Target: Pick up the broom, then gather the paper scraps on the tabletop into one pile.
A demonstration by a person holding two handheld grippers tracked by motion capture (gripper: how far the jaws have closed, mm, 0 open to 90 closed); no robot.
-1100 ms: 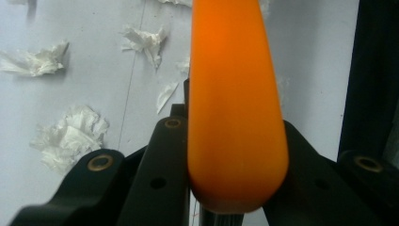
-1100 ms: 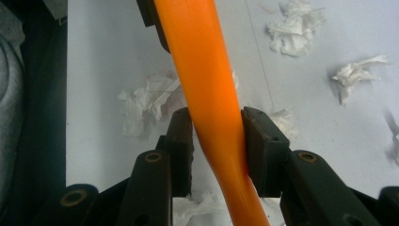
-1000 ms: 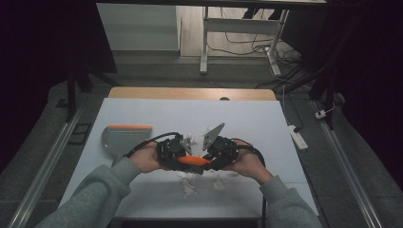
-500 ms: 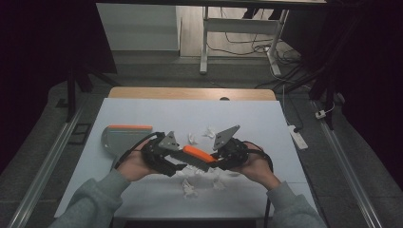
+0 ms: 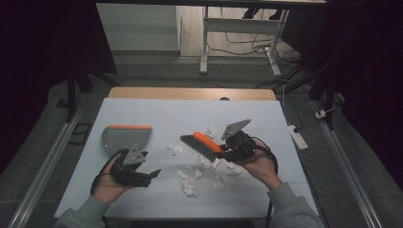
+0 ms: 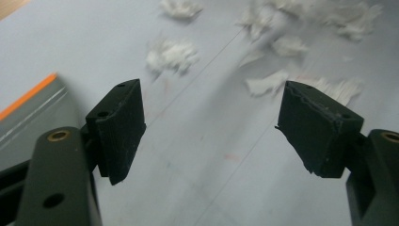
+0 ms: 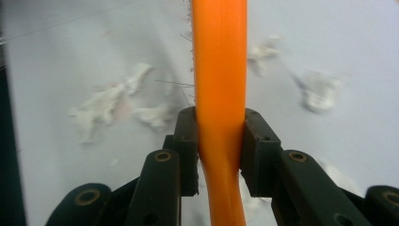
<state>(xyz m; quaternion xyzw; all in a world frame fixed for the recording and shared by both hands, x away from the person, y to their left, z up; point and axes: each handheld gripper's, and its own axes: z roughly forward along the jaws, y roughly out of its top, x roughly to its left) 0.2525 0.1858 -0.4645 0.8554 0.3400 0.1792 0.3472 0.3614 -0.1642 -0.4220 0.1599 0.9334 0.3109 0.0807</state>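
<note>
A hand brush [image 5: 202,141] with an orange handle [image 7: 219,61] and dark bristles hangs over the middle of the table, bristle end toward the left. My right gripper [image 5: 225,151] is shut on the handle, both pads pressing its sides [image 7: 219,146]. Torn white paper scraps [image 5: 187,183] lie scattered under and around the brush. A grey dustpan [image 5: 124,135] with an orange edge lies flat at the left. My left gripper [image 5: 151,176] sits low, in front of the dustpan. Its jaws have just been opening and stand wide with nothing between them [image 6: 221,136].
The pale blue tabletop [image 5: 157,111] has a wooden strip along its far edge. More scraps [image 6: 171,54] lie beyond the left gripper, with the dustpan's corner [image 6: 33,108] to its left. A white power strip [image 5: 297,137] lies off the table's right side.
The left gripper has let go of the brush, opened, and moved left and toward the table's front. The right gripper, still holding the brush, shifted slightly right and raised the bristle end.
</note>
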